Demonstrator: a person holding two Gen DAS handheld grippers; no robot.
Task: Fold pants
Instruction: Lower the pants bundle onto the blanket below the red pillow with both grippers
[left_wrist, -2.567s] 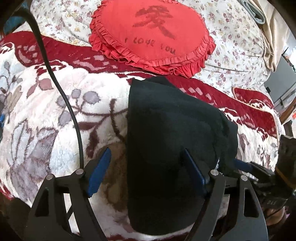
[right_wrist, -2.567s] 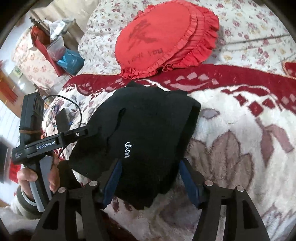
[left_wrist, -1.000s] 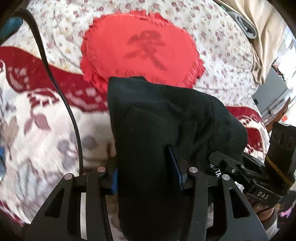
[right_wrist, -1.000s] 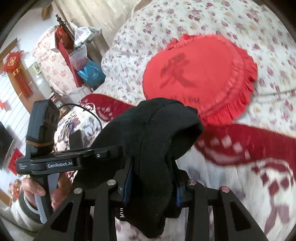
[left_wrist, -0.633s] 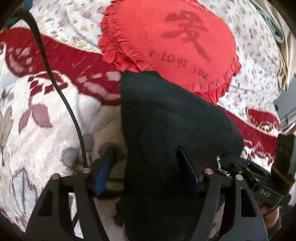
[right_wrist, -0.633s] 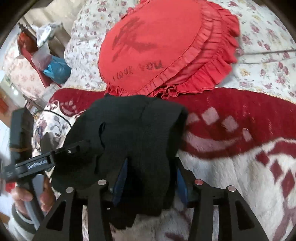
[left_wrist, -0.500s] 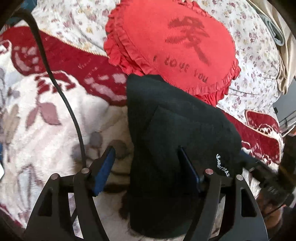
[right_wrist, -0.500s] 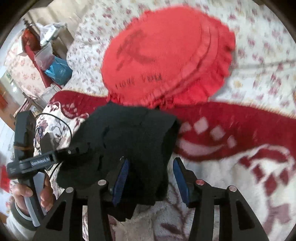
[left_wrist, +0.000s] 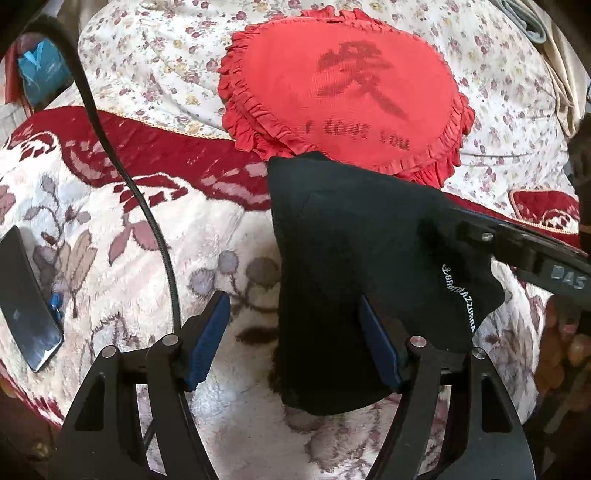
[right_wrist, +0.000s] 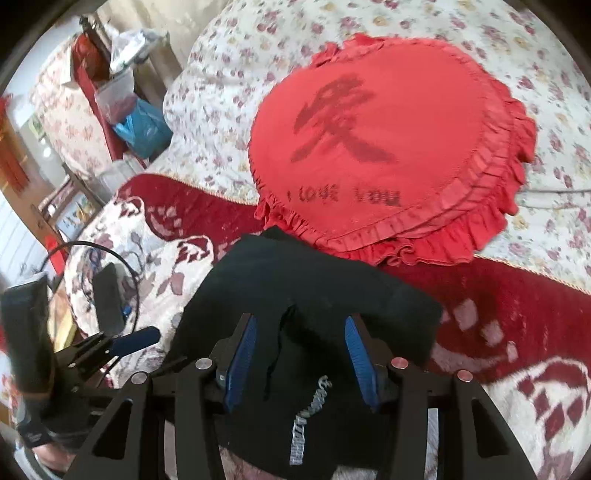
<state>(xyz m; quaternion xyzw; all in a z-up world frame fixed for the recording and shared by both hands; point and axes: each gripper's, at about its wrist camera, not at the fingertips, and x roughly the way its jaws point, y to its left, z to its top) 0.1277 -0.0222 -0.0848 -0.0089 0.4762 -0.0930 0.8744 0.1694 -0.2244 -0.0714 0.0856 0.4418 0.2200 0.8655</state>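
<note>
Left claw: left gripper (left_wrist: 295, 339) has let go, jaws spread wide after just opening up. Only the pants' left edge sits in the gap; the right blue pad (left_wrist: 378, 350) overlaps the black cloth, the left pad is out over bare blanket (left_wrist: 110, 229).

Right claw: right gripper (right_wrist: 299, 354) is released too, jaws part open and just been widening. Black cloth lies between the fingers, but neither pad looks like it's pressing on it.

Pants spot: folded black pants (left_wrist: 351, 266) lie flat on the plush red-and-cream blanket, far tip just touching the frill of the red heart pillow (left_wrist: 343, 88).

Pants direction: long axis runs near to far, narrow end pointing far at the pillow, wider end near the grippers. White lettering (right_wrist: 306, 417) sits on the near end, close by the right gripper.

Edges: in the left wrist view the pants' left edge is a straight, clean line running away from the claw; right side is lumpier and slips under the right gripper's arm.

Open room: lots of bare blanket left of the pants, up to a black cable (left_wrist: 122, 177) and a dark phone (left_wrist: 26, 299) lying far left. Floral quilt (right_wrist: 221, 96) beyond the pillow.
</note>
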